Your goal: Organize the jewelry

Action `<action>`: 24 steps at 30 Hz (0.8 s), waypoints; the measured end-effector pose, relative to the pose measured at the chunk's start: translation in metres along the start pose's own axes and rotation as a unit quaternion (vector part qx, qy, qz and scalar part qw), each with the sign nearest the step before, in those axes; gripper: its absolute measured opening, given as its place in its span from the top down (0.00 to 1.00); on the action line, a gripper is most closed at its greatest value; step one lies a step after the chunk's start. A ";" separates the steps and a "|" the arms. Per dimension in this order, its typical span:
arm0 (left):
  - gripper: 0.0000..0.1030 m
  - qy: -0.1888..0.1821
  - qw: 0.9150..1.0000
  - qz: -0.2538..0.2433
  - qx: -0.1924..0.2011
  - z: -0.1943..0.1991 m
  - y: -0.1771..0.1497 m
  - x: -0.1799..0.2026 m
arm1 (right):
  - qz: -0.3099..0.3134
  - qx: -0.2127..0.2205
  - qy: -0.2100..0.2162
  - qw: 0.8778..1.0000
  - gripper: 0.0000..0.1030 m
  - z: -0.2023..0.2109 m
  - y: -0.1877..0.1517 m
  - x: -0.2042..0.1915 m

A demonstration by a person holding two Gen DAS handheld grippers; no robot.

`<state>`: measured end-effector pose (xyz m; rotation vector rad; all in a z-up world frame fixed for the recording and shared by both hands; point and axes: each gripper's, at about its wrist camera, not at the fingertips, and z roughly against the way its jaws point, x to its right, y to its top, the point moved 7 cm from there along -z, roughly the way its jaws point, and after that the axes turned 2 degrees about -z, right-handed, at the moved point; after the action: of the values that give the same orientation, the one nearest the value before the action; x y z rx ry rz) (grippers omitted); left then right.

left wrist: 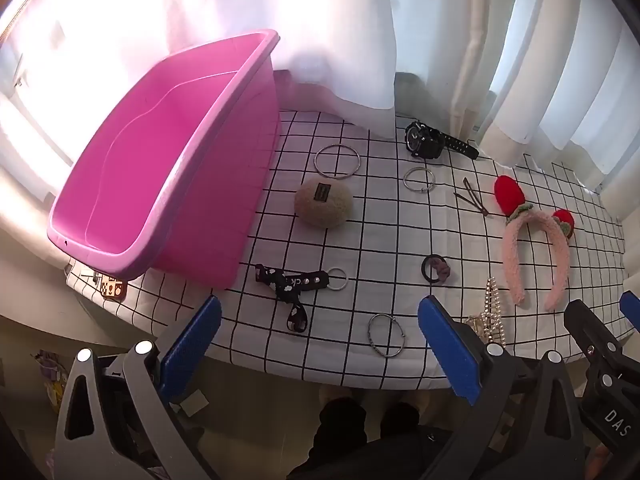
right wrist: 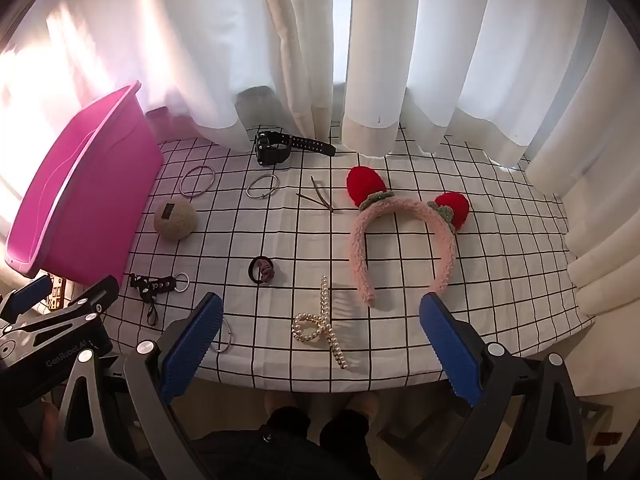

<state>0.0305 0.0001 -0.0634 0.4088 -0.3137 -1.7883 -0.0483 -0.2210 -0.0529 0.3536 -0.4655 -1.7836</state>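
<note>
A pink plastic bin [left wrist: 160, 184] [right wrist: 76, 204] stands empty at the table's left. On the checked cloth lie a black watch [left wrist: 430, 142] [right wrist: 280, 148], two silver bangles [left wrist: 337, 161] [left wrist: 419, 179], a beige round pouch [left wrist: 323, 205] [right wrist: 175, 217], a pink headband with red ears [left wrist: 532, 240] [right wrist: 400, 232], a pearl hair claw [right wrist: 320, 326], a black hair tie [left wrist: 436, 270] [right wrist: 262, 271], a black strap keyring [left wrist: 296, 282] and a thin bracelet [left wrist: 386, 335]. My left gripper [left wrist: 320, 340] and right gripper [right wrist: 320, 344] are open and empty, above the table's near edge.
White curtains [right wrist: 360, 60] hang behind the table. A brown hair clip [left wrist: 474, 198] lies near the headband. A small patterned card [left wrist: 113, 289] lies by the bin's near corner. The table's near edge [right wrist: 320, 386] runs just ahead of both grippers.
</note>
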 end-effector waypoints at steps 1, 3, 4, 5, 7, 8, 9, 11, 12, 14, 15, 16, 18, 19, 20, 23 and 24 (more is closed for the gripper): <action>0.06 -0.001 1.000 0.000 0.002 0.000 0.000 0.000 | 0.000 0.000 -0.001 1.000 0.09 0.000 0.000 0.000; 0.06 0.000 1.000 0.000 0.003 0.000 0.000 0.000 | 0.000 0.001 -0.001 1.000 0.09 0.000 0.000 0.001; 0.06 0.001 1.000 0.000 0.004 0.000 0.001 0.000 | 0.000 0.001 -0.002 1.000 0.09 0.000 0.001 0.001; 0.06 0.002 1.000 0.000 0.004 0.000 0.001 0.000 | -0.001 0.001 -0.002 1.000 0.09 0.000 0.001 0.001; 0.06 0.003 1.000 0.000 0.006 0.001 0.001 0.000 | 0.000 0.002 -0.002 1.000 0.09 0.000 0.001 0.001; 0.06 0.003 1.000 0.000 0.007 0.000 0.002 0.000 | 0.002 0.001 -0.002 1.000 0.09 0.000 0.001 0.001; 0.06 0.003 1.000 0.000 0.007 0.000 0.002 0.000 | 0.002 0.002 -0.002 1.000 0.09 0.000 0.001 0.001; 0.06 0.002 1.000 0.000 0.008 0.002 0.001 0.001 | 0.001 0.001 -0.001 1.000 0.09 0.000 0.001 0.001; 0.06 0.001 1.000 0.001 0.007 0.002 0.001 0.001 | 0.001 0.001 -0.001 1.000 0.09 0.000 0.001 0.001; 0.06 0.001 1.000 0.001 0.007 0.002 0.002 0.001 | 0.000 0.002 -0.002 1.000 0.09 0.001 0.001 0.002; 0.06 0.000 1.000 0.002 0.008 0.002 0.002 0.001 | 0.000 0.003 -0.002 1.000 0.09 0.001 0.001 0.003; 0.06 0.000 1.000 0.002 0.008 0.003 0.002 0.001 | -0.001 0.004 -0.003 1.000 0.09 0.002 0.002 0.003; 0.06 -0.001 1.000 0.001 0.008 0.003 0.003 0.002 | -0.001 0.003 -0.002 1.000 0.09 0.002 0.002 0.004; 0.06 -0.002 1.000 0.001 0.008 0.003 0.003 0.002 | -0.002 0.002 -0.002 1.000 0.09 0.001 0.001 0.004; 0.06 -0.002 1.000 0.000 0.008 0.003 0.003 0.003 | -0.001 0.000 0.001 1.000 0.09 -0.001 -0.003 -0.001; 0.06 -0.001 1.000 0.000 0.009 0.005 0.000 0.001 | -0.002 0.002 0.000 1.000 0.09 -0.001 -0.003 0.000; 0.06 -0.001 1.000 -0.001 0.010 0.005 0.000 0.002 | -0.002 0.003 -0.001 1.000 0.09 0.000 -0.003 0.000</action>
<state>0.0279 -0.0014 -0.0592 0.4209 -0.3325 -1.7884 -0.0507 -0.2207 -0.0545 0.3578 -0.4715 -1.7875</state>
